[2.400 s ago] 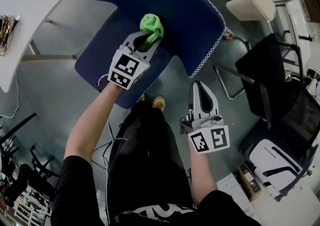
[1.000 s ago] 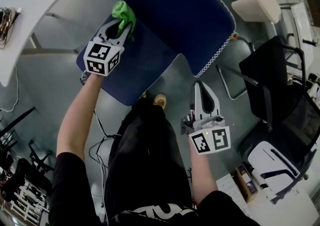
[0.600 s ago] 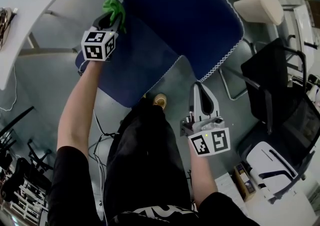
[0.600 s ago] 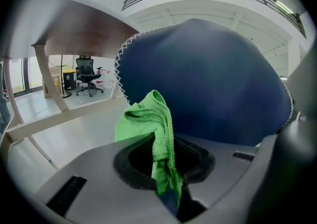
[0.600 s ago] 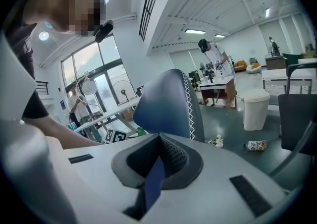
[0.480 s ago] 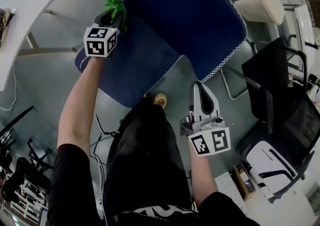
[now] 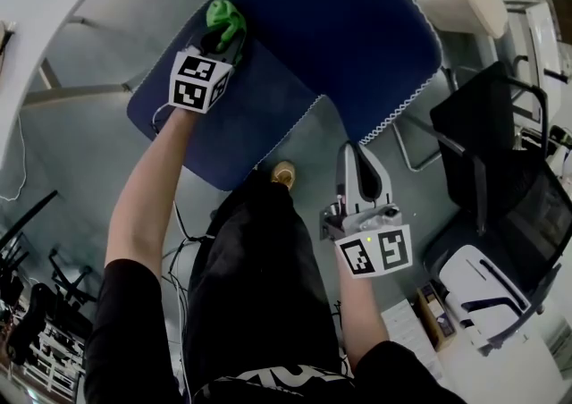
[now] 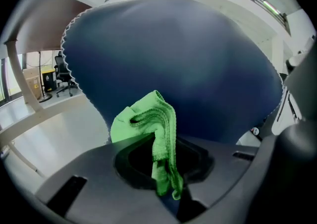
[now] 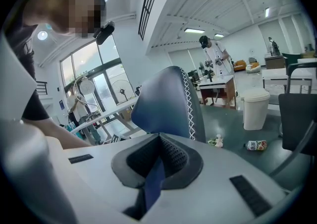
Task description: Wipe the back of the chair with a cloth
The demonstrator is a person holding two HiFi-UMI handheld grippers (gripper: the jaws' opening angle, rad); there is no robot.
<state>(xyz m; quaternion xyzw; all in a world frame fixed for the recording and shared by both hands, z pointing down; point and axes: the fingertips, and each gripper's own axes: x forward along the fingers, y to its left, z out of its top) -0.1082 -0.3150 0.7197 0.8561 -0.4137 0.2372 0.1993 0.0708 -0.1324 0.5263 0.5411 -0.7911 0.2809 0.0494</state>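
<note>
The blue chair back (image 7: 331,27) fills the top of the head view, with its seat (image 7: 232,125) below. My left gripper (image 7: 225,34) is shut on a crumpled green cloth (image 7: 223,14) pressed against the left part of the chair back. In the left gripper view the cloth (image 8: 153,134) hangs between the jaws in front of the blue back (image 8: 198,64). My right gripper (image 7: 357,161) is shut with nothing in it, held off the chair below its right corner. In the right gripper view the gripper (image 9: 159,139) faces the chair's stitched side edge (image 9: 171,101).
A white bin (image 7: 460,2) stands to the chair's right, with a black office chair (image 7: 500,152) nearer me. A white desk (image 7: 54,0) curves round the left. On the floor lie a bottle (image 9: 256,144) and a scrap; a person stands far back.
My left gripper has carried the cloth from the middle of the chair back to its left edge, then a little back to the right. The right gripper has stayed put.
</note>
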